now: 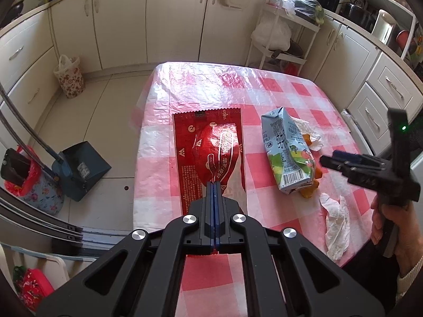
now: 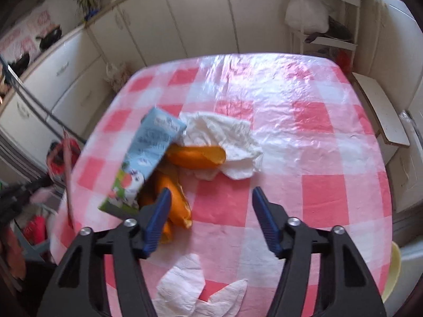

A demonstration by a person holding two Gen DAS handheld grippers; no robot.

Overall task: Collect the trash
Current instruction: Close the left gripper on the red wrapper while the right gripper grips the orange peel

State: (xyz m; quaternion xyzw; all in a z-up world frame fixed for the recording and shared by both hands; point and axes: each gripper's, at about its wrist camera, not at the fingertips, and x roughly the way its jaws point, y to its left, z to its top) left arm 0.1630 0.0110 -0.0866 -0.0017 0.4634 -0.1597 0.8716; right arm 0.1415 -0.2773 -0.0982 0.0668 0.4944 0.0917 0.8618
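My left gripper (image 1: 214,183) is shut on the near end of a red snack wrapper (image 1: 208,153), which hangs over the left part of the checked table (image 1: 285,89). A blue milk carton (image 1: 288,150) lies on orange peels (image 1: 309,192), with white tissues behind (image 1: 306,129) and in front (image 1: 335,222). My right gripper (image 2: 208,194) is open above the table, just right of the peels (image 2: 195,155) and carton (image 2: 148,153), with a crumpled tissue (image 2: 224,137) beyond and another tissue (image 2: 185,290) below it. The right gripper also shows in the left wrist view (image 1: 327,161).
On the floor left of the table stand a blue dustpan (image 1: 82,169), a red-lined floral bin (image 1: 31,185) and a floral bag (image 1: 70,78). Cream cabinets (image 1: 171,21) line the walls. A white shelf rack (image 1: 288,31) stands behind the table.
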